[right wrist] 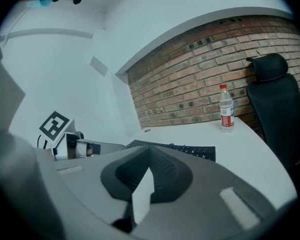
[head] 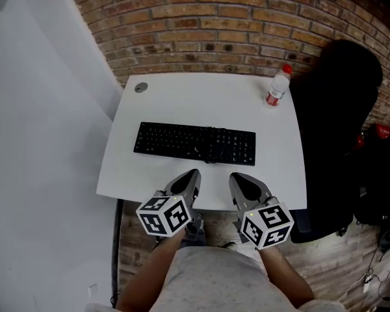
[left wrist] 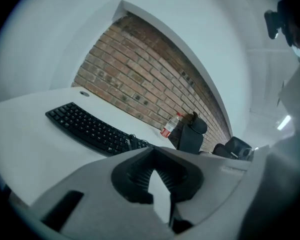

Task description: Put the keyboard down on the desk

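A black keyboard (head: 195, 143) lies flat on the white desk (head: 201, 103), a little in front of its middle, with nothing touching it. My left gripper (head: 193, 173) hovers over the desk's front edge, just short of the keyboard's middle, jaws shut and empty. My right gripper (head: 234, 177) hangs beside it, about a hand's width to the right, also shut on nothing. From the left gripper view, the keyboard (left wrist: 90, 129) stretches ahead to the left beyond the closed jaw tips (left wrist: 152, 151). In the right gripper view it (right wrist: 180, 149) lies just past the closed tips (right wrist: 149, 150).
A water bottle (head: 277, 87) with a red cap stands at the desk's far right corner. A black office chair (head: 331, 122) sits right of the desk, with dark bags (head: 383, 174) beyond it. A cable grommet (head: 140, 88) marks the far left corner. A brick wall backs the desk.
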Tool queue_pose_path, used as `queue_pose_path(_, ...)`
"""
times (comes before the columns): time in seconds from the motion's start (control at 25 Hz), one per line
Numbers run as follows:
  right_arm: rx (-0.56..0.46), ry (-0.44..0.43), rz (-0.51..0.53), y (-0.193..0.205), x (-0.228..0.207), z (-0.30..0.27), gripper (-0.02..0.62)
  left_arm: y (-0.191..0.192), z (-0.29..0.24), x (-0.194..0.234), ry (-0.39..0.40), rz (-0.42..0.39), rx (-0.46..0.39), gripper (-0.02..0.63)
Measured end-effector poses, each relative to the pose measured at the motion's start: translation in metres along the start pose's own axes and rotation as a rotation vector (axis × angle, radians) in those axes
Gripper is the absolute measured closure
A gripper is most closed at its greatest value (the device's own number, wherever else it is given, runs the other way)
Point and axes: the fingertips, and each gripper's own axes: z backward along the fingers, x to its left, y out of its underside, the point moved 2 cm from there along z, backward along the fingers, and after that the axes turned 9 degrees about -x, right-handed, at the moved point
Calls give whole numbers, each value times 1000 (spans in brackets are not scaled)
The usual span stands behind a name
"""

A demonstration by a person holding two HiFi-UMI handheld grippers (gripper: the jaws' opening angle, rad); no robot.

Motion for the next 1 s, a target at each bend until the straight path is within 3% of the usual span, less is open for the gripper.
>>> queue_pose_path(0.4, -5, -39, 38, -3, 7, 14, 586, -3, 8, -20, 16, -155, -46, 614)
queue_pose_path(1.0, -10, -43, 47, -2, 6, 20, 586, 3, 11, -22, 14, -177, -40, 614)
